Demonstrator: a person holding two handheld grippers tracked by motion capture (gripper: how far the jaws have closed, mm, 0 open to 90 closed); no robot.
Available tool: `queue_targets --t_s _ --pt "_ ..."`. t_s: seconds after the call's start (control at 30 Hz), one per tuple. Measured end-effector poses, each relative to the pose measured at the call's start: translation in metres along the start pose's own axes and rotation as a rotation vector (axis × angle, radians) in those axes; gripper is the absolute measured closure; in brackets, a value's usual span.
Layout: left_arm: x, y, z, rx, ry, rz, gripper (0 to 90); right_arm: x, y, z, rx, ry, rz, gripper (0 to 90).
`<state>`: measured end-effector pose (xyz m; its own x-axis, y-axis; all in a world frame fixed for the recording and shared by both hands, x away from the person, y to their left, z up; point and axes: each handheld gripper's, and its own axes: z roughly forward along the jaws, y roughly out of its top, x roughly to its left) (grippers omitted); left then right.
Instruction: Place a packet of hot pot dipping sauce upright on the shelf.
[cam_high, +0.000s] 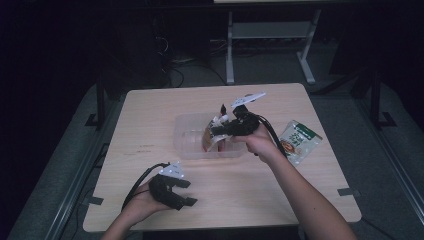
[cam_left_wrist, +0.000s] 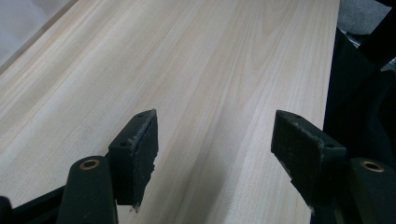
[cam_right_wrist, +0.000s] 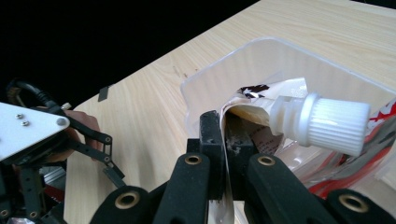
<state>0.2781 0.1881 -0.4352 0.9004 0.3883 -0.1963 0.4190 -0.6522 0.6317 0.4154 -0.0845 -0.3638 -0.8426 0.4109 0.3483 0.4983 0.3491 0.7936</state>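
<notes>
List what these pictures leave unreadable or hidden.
- Print on the green snack packet: too small and dim, high view.
- Spouted pouch: lower body hidden behind the right hand-held gripper and the clear plastic container, right gripper view.
- Container's other contents: blurred, high view.

A green snack packet (cam_high: 299, 141) lies on the wooden table (cam_high: 150, 125), right of the clear tub (cam_high: 186, 131).

Table (cam_high: 150, 120): bin (cam_high: 186, 131) at centre | spouted pouch (cam_right_wrist: 299, 119) over bin, in right gripper (cam_high: 218, 129) | snack packet (cam_high: 298, 140) on table, right of bin, apart | left gripper (cam_high: 181, 192) at near-left edge, well apart from bin, over bare tabletop
</notes>
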Motion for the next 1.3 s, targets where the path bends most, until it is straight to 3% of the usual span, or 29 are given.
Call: queue_targets --t_s 0.77,1.3 --pt "0.0 0.0 0.0 0.007 -0.002 0.004 31.6 0.005 0.0 0.014 0.021 -0.05 -0.019 85.5" --pt "0.0 0.0 0.0 0.009 -0.006 -0.003 31.6 0.007 0.002 0.005 -0.004 -0.054 -0.034 82.1"
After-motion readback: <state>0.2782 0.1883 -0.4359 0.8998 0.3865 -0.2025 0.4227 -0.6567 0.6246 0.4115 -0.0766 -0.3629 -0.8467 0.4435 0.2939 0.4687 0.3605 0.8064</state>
